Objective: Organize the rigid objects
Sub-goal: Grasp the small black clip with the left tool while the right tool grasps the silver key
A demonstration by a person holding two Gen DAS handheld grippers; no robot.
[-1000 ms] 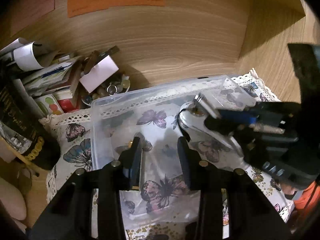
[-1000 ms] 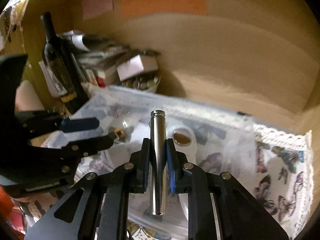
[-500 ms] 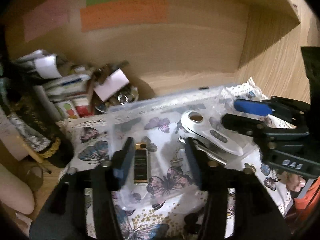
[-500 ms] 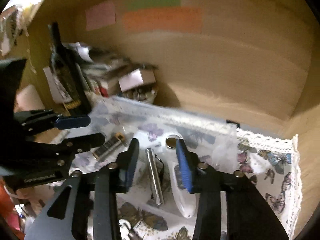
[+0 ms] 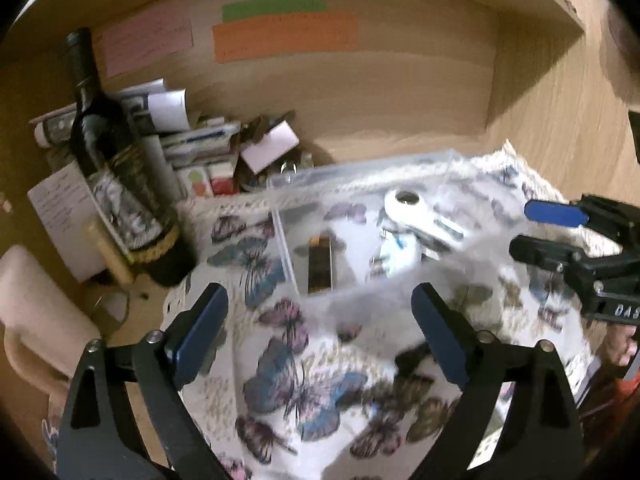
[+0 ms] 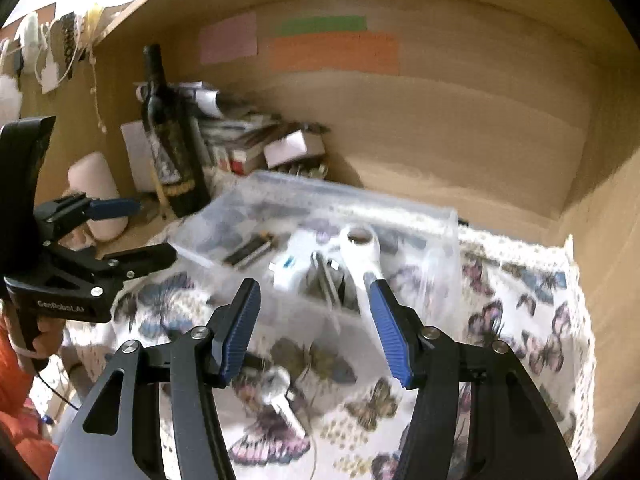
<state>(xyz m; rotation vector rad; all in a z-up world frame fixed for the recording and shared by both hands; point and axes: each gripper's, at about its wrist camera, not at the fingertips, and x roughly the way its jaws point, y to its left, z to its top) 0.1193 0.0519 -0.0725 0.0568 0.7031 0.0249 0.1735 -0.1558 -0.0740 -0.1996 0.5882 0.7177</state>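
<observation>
1. Wooden alcove: back panel carries a pink note, a green strip and an orange strip. Worktop is covered by a white butterfly-print cloth with a lace edge.
2. Clear plastic bin sits on the cloth toward the back panel. Both views are motion-blurred.
3. Bin contents, lying flat: a dark bar-shaped item with gold ends on the left side; a white handle-shaped device with a round window on the right side; a slim metal cylinder just beside it; a small white piece with blue marks between them. Finer identity cannot be told.
4. Left tool: jaws have just been opening and now stand wide apart, nothing between them, over the cloth in front of the bin.
5. Right tool: jaws have just been opening, now apart, gripping nothing, at the bin's near wall.
6. A pale key-like object lies on the cloth, outside the bin, below the right tool.
7. Left of the bin: an upright dark wine bottle, and a heap of papers and small boxes in the corner.
</observation>
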